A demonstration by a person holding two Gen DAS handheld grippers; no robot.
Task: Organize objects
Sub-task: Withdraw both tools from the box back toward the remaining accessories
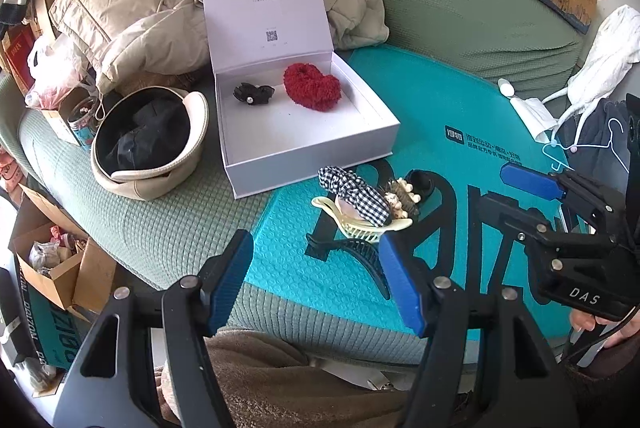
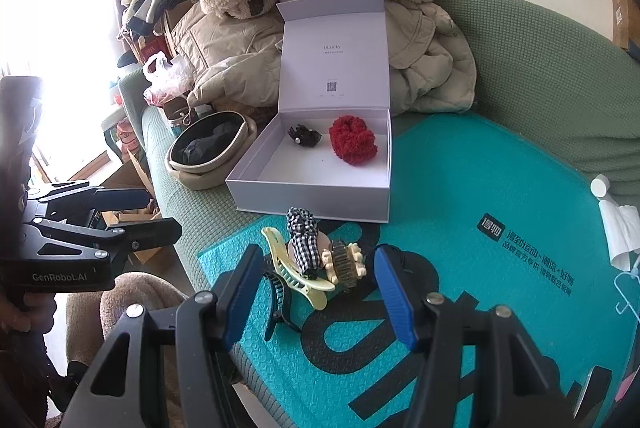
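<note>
White box (image 2: 320,184) holds red scrunchie (image 2: 353,140) and black clip (image 2: 304,137); pile of hair accessories (image 2: 320,256) on teal mat (image 2: 480,228) remains (near box's front edge). Left gripper (image 1: 316,280) and right gripper (image 2: 316,292) both part-open, empty.

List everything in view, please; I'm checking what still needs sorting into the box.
white box: 1, white, lid open, on the green sofa
fuzzy scrunchie: 1, red, inside the box
small hair clip: 1, black, inside the box, left of the scrunchie
teal mat: 1, teal with dark print, on the sofa in front of the box
checked scrunchie: 1, black and white, in the pile on the mat
cream claw clip: 1, pale yellow, in the pile
bear clip: 1, brown and cream, in the pile
black claw clip: 1, black, beside the cream one
hat: 1, beige with black lining, left of the box
coats: several, beige, behind the box
left tool: 1, black with blue pads, open
right tool: 1, same, open
</note>
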